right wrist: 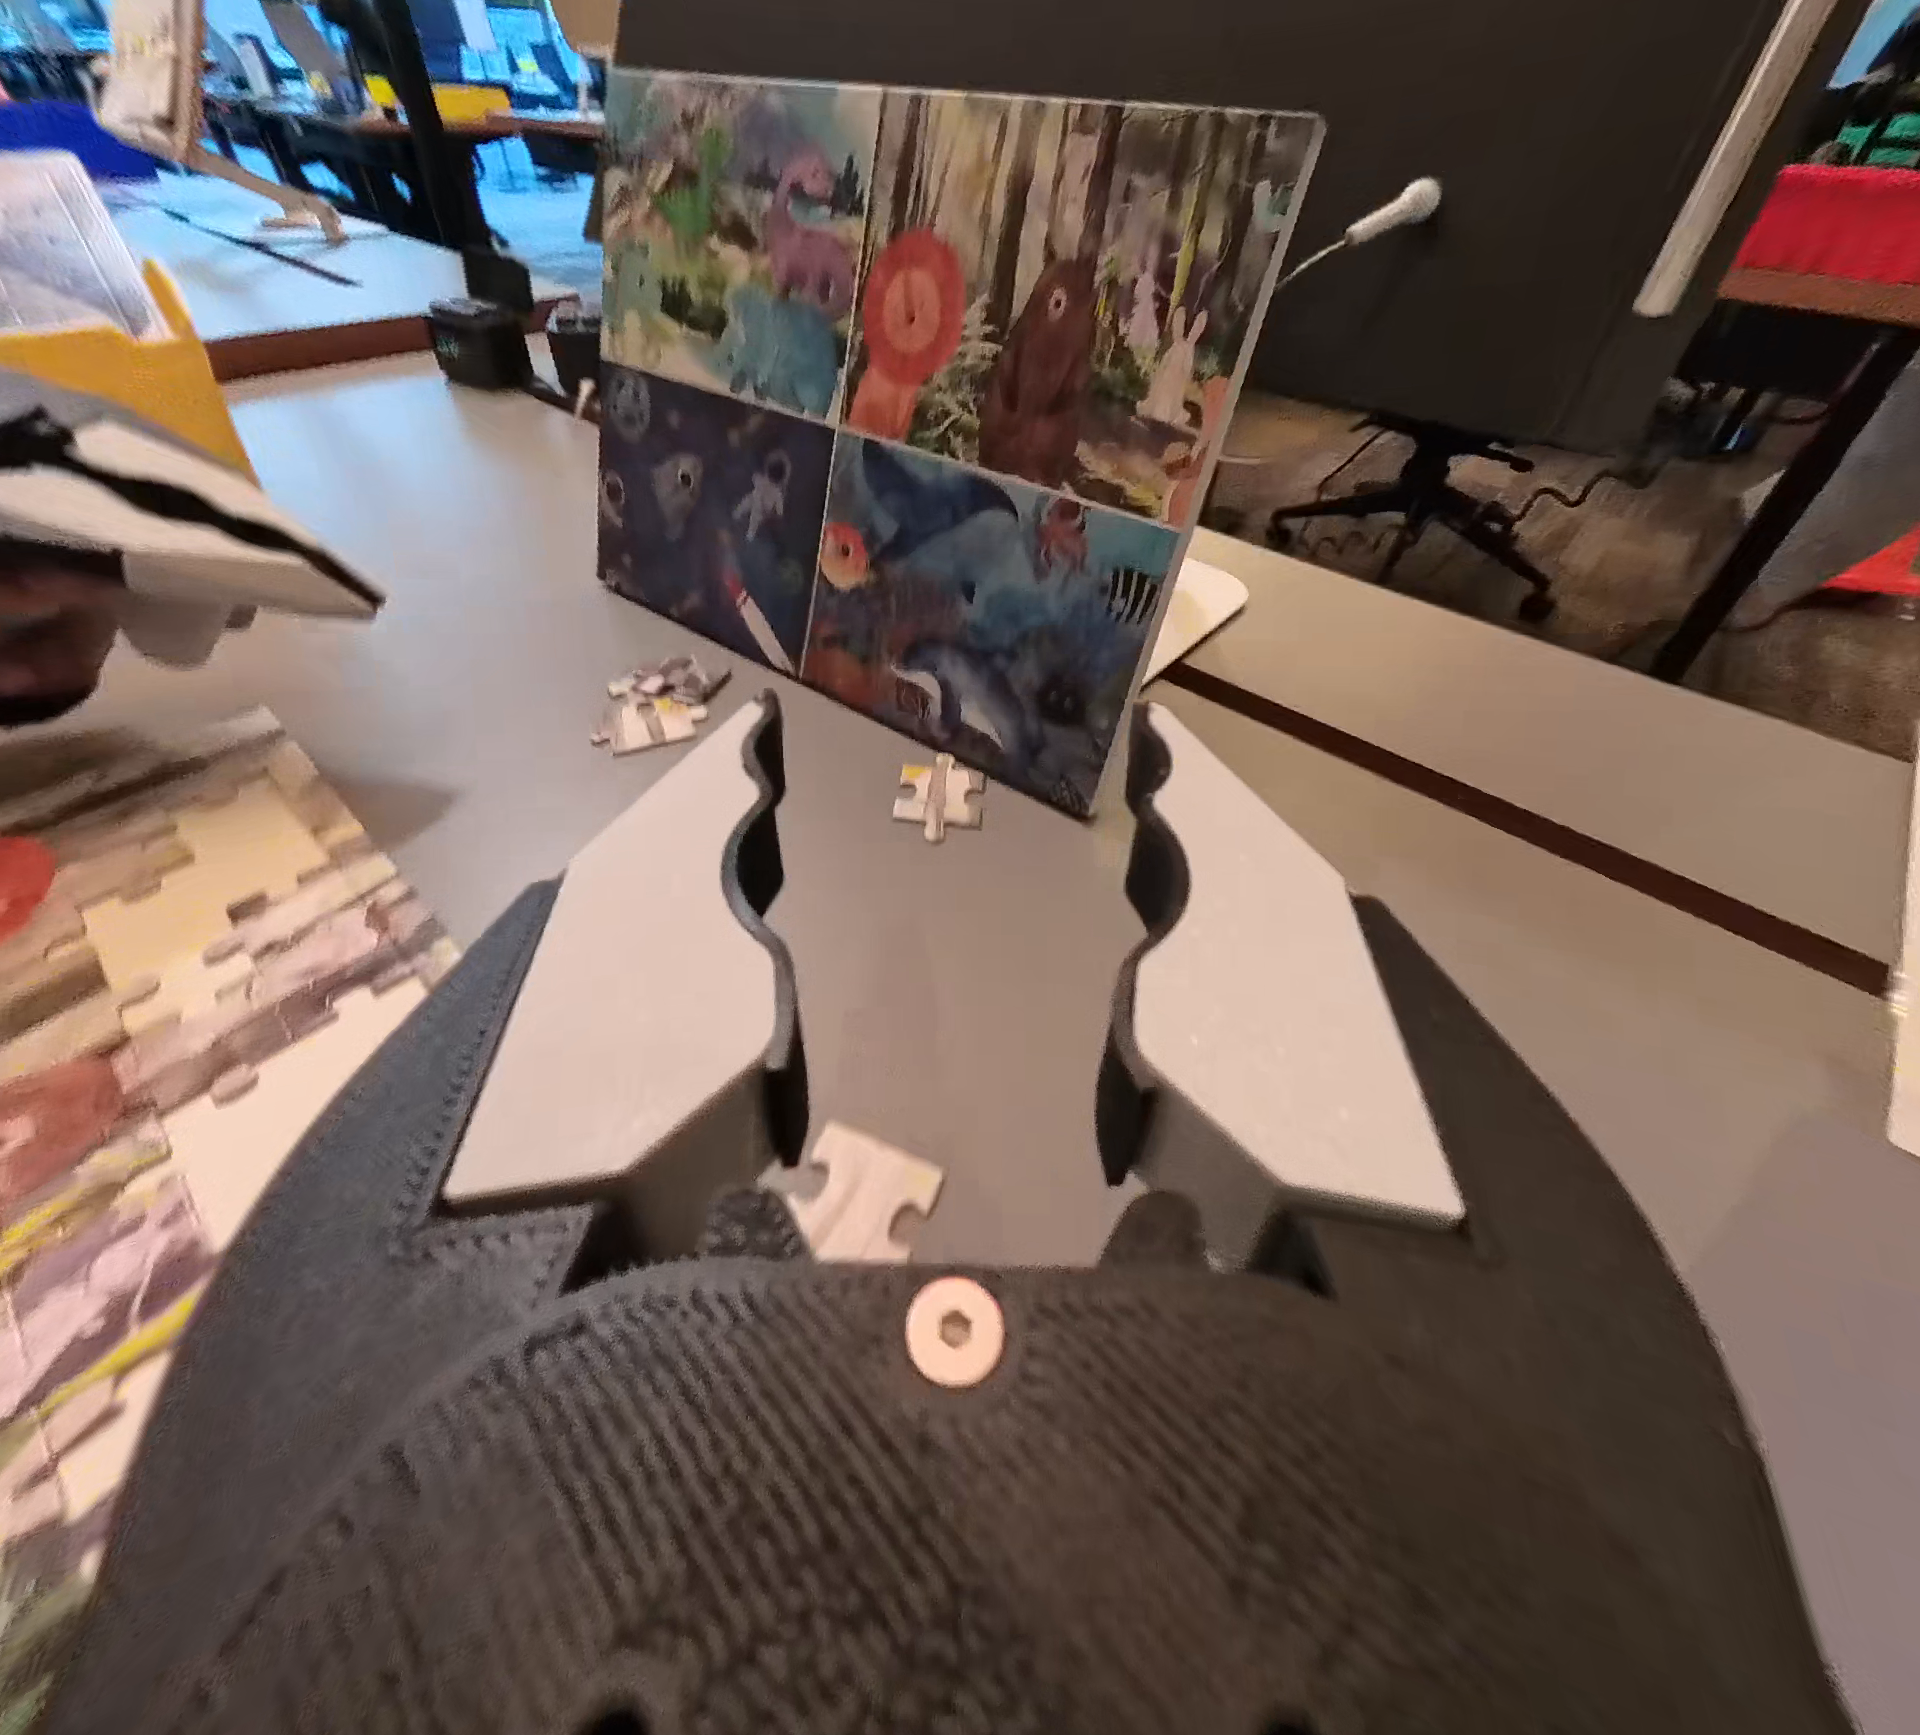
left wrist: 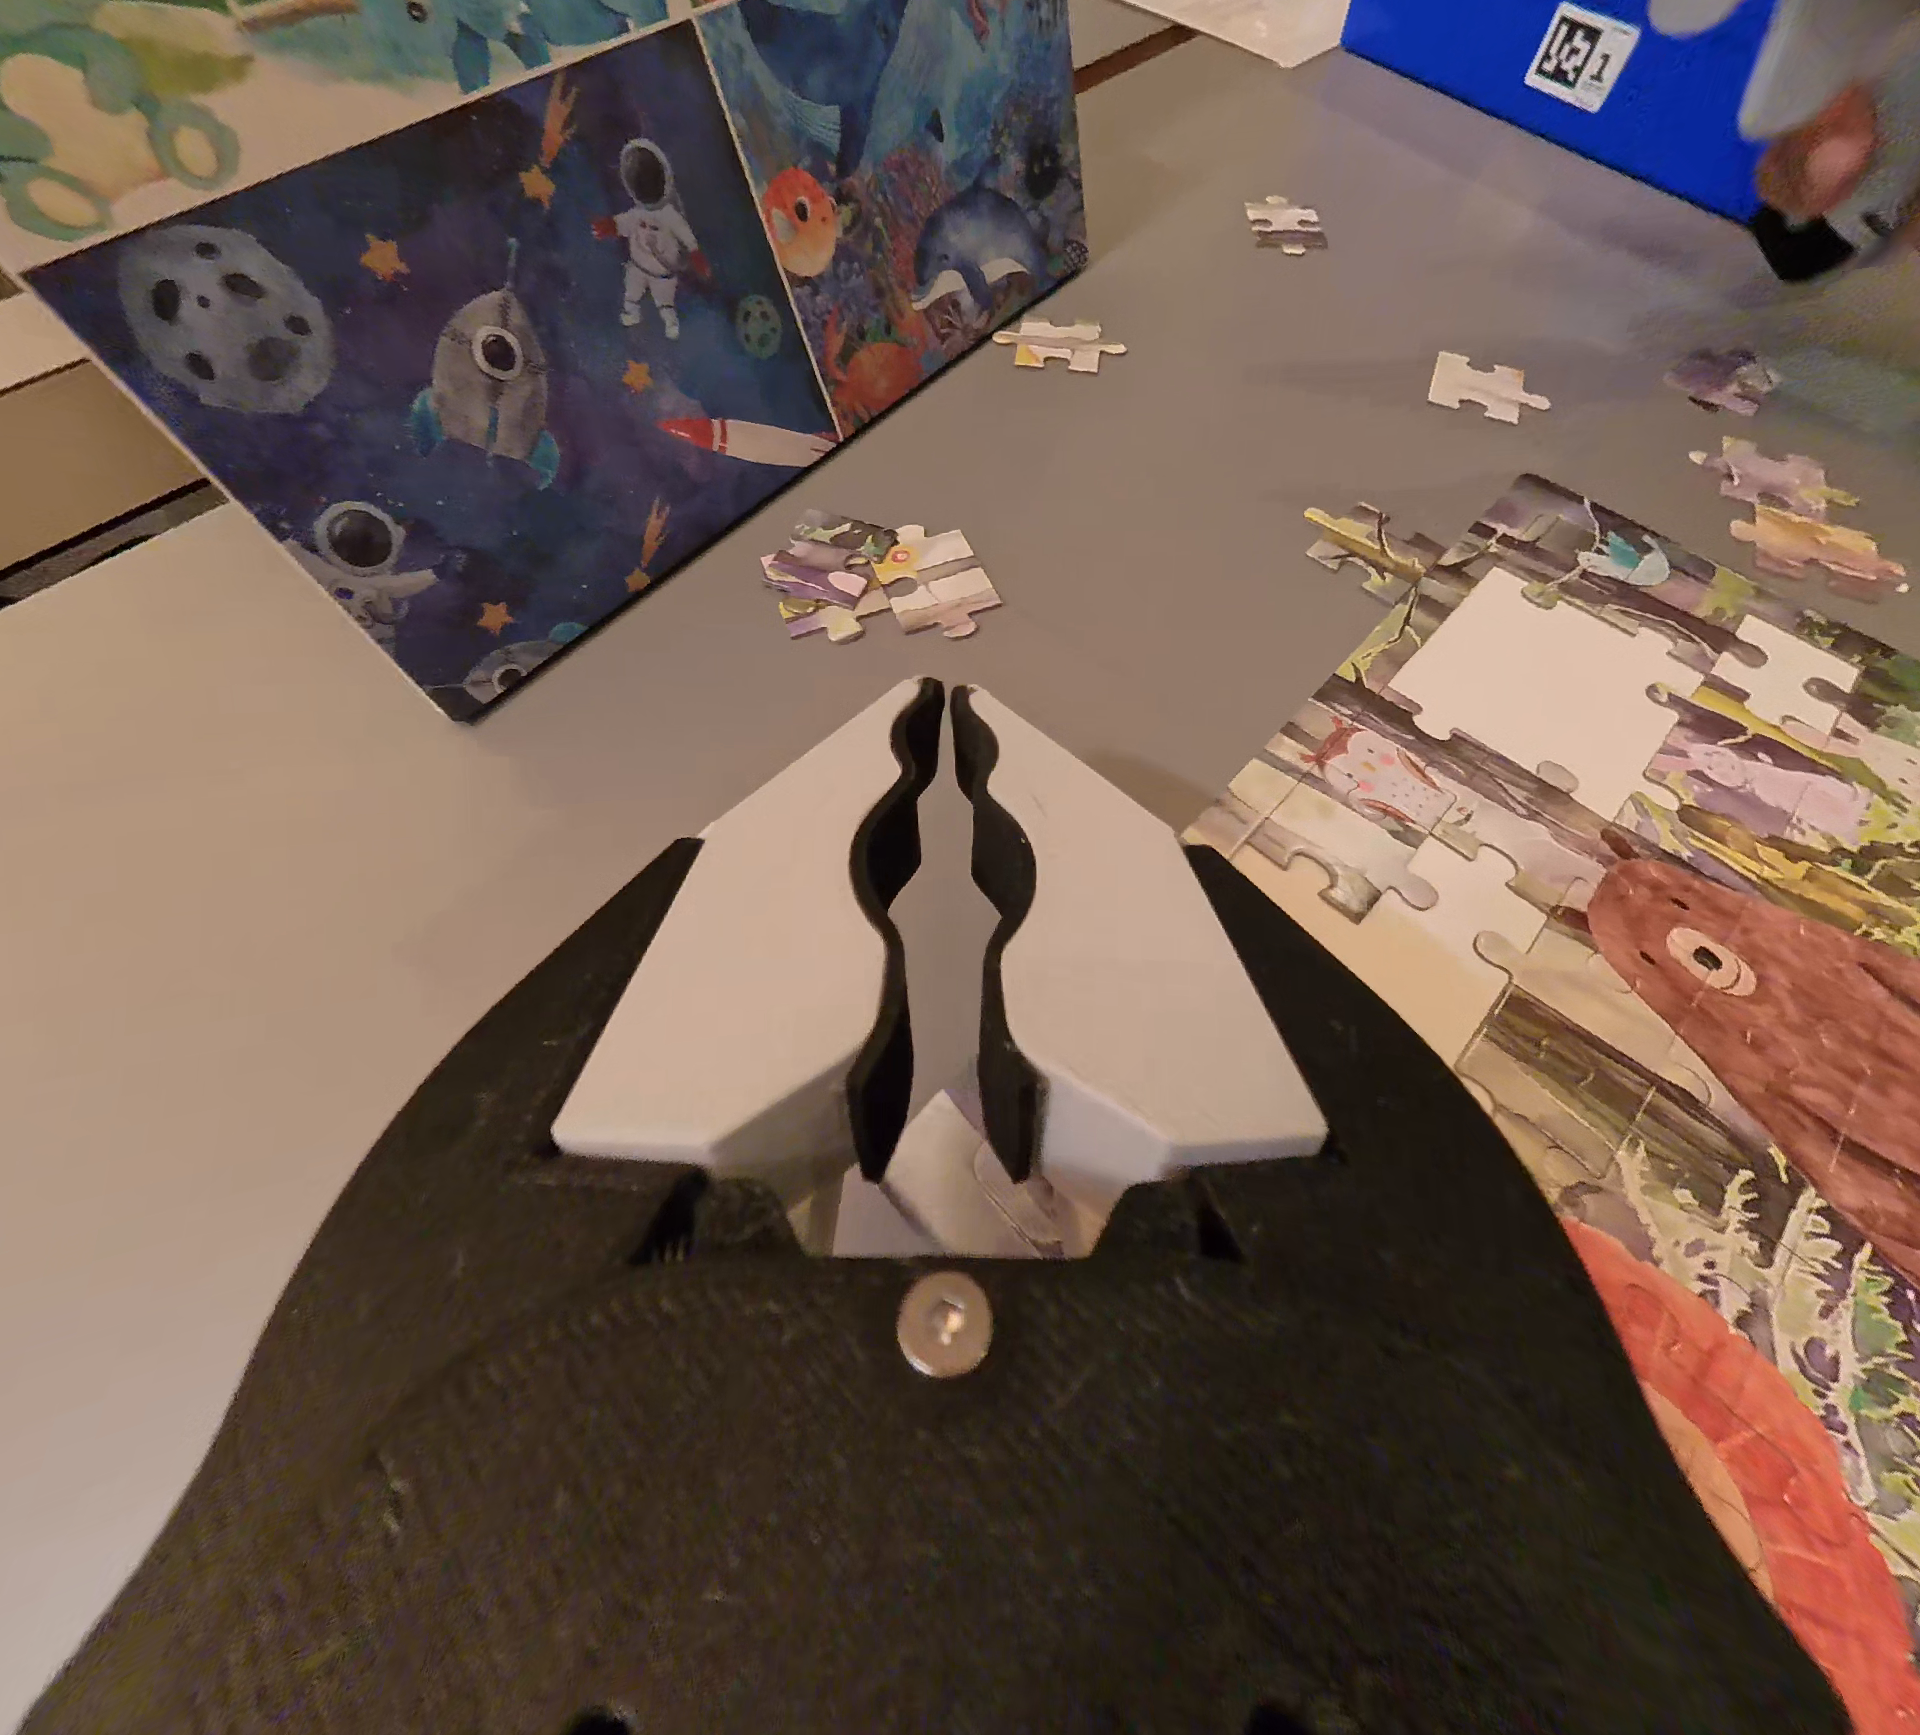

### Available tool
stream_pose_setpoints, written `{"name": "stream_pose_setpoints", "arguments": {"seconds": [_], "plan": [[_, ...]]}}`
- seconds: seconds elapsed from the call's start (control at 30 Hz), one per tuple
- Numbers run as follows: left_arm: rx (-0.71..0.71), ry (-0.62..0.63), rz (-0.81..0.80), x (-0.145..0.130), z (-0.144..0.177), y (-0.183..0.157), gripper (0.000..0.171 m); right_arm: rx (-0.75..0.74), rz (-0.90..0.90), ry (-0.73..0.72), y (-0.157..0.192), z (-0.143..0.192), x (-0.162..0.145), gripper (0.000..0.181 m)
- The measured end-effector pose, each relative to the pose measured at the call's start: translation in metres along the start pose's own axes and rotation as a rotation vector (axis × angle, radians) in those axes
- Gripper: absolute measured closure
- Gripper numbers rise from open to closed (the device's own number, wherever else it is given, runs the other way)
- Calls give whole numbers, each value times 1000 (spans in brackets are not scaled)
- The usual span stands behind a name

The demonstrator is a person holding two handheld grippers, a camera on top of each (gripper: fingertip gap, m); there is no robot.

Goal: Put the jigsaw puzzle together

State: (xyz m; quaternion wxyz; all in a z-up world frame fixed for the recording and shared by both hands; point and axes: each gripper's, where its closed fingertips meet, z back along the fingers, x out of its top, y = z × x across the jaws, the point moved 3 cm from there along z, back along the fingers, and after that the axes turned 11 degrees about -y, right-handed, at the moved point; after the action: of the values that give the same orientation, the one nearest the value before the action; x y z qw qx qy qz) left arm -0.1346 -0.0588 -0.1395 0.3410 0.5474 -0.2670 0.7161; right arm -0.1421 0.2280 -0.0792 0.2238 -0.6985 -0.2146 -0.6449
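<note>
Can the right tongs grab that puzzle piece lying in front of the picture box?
Probably yes. The right tongs are open, and the puzzle piece lies flat on bare table straight ahead between the fingers, just before the picture box. Nothing blocks it.

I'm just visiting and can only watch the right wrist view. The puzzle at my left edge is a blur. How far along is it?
Observer: The left wrist view shows the puzzle with a brown bear finished and a big white gap above it unfilled.
Operator: Any spare pieces I can't see?
Observer: Yes, a purple and yellow cluster of pieces lies on the table just off the puzzle's far edge.
Operator: Is the other gripper carrying one?
Observer: No. The left gripper is shut, with nothing between its tips.
</note>
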Motion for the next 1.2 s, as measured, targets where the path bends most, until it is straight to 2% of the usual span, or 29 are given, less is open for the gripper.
{"name": "stream_pose_setpoints", "arguments": {"seconds": [0.1,0.17,0.23,0.33,0.47,0.97,1.2], "plan": [[7,19,-37,-2,-1,-3,171,18,-67,46,-11,-8,-17,121],[13,36,-57,-4,-2,-3,171,10,-67,113,-14,0,-43,127],[5,45,-56,-5,-3,-4,171,4,-62,161,-14,11,-51,131],[-13,45,-49,-5,-4,-9,170,-21,-93,68,-19,17,-39,138],[-29,51,-63,-5,-5,-16,170,10,-204,53,-21,17,-38,135],[-31,54,-69,-6,-6,-17,170,4,-72,-4,-14,28,-4,147],[-28,44,-60,-5,-6,-16,171,-6,-91,-22,-21,34,3,150]]}}
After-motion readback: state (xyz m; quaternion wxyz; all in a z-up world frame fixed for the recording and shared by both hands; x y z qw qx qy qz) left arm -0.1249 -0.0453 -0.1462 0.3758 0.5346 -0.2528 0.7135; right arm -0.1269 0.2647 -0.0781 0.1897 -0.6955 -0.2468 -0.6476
